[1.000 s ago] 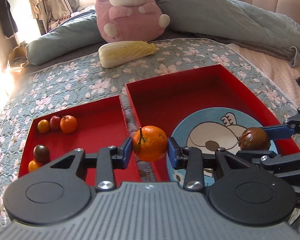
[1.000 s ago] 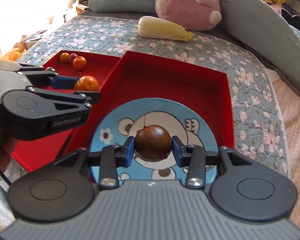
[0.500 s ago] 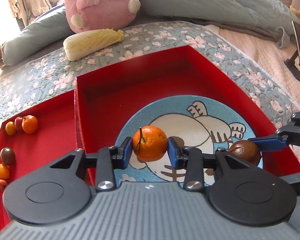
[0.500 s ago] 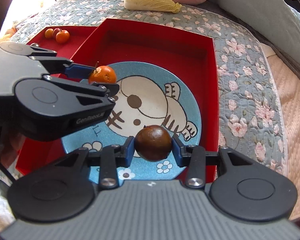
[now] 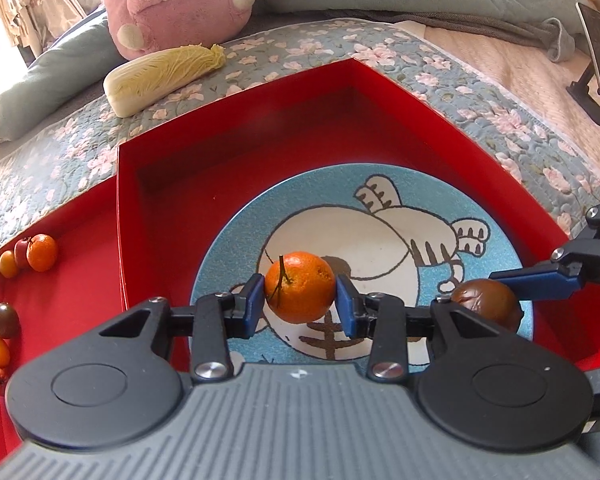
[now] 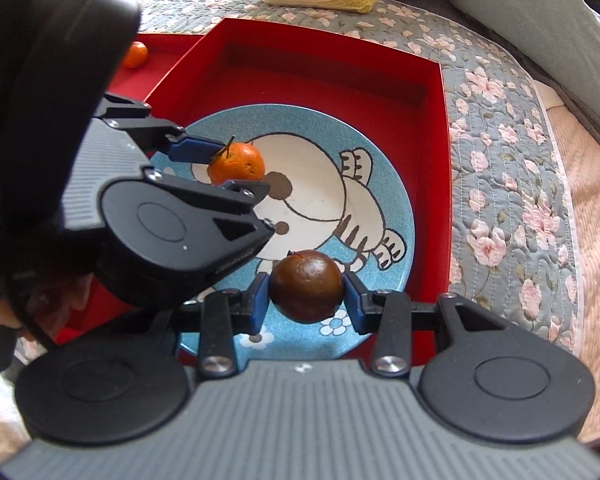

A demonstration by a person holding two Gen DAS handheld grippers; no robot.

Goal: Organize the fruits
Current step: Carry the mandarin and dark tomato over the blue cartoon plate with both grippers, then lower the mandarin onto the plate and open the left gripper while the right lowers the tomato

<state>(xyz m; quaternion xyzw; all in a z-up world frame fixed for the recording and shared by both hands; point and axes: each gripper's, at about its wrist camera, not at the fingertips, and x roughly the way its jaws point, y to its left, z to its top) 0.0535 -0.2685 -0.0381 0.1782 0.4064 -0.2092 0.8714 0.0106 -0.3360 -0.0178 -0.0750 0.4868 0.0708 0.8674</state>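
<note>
One orange (image 5: 299, 287) is gripped by the left tongs (image 5: 300, 309), one brown fruit (image 6: 306, 286) by the right tongs (image 6: 306, 303); six small fruits (image 5: 41, 252) are seen at left frame edge.

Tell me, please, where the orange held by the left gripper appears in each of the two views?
Left wrist: the orange sits at the centre, between the left gripper's blue pads.
Right wrist: upper left of centre, behind that gripper's black body.
Shared landmark: the blue cartoon plate beneath it.
</note>
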